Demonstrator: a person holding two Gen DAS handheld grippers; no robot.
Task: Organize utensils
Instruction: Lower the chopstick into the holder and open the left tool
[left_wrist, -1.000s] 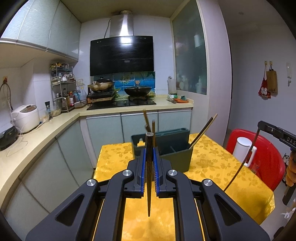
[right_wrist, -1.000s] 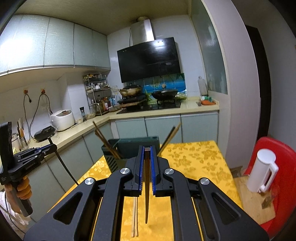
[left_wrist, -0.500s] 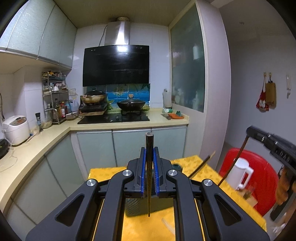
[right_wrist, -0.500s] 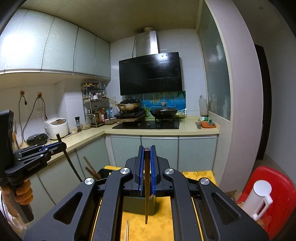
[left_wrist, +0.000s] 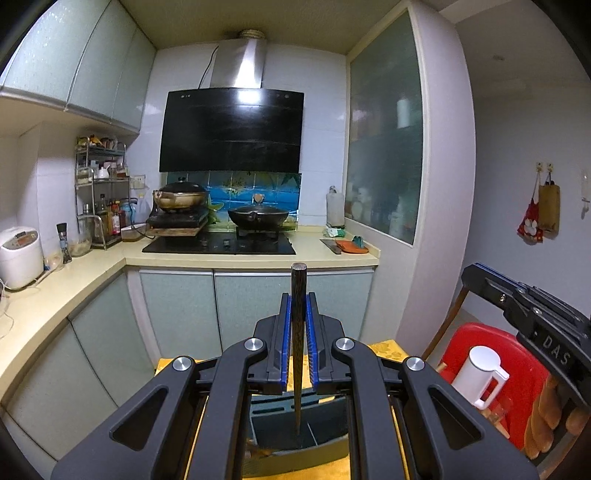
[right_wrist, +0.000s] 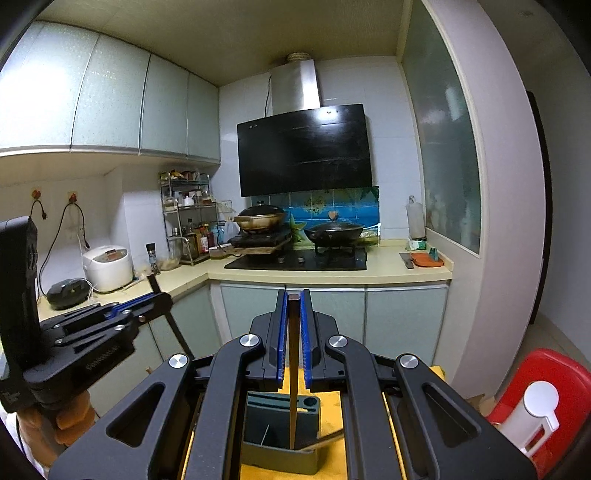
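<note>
Both tools have risen and pushed forward over the last second, so the dark grey plastic utensil caddy (left_wrist: 299, 424) that sat ahead at twelve o'clock now lies low in each view, under my fingertips. My left tool (left_wrist: 298, 332) is clamped on a dark, round-ended chopstick (left_wrist: 297, 332) held upright, its tip hanging over the caddy's open compartments. My right tool (right_wrist: 293, 332) is clamped on a brown, square-ended chopstick (right_wrist: 293, 350), also upright, its tip just above a compartment. I judge both are held vertical so they can drop straight into the slots. Beneath lies the yellow floral-clothed surface (right_wrist: 332, 402).

My right view alone shows a round hole at the caddy's back corner and another stick already leaning inside at five o'clock. My left view alone shows the right tool from outside, at three o'clock, and more of the red plastic chair with its white jug (left_wrist: 480, 376). Beyond, at twelve o'clock, are the cabinets and the stove.
</note>
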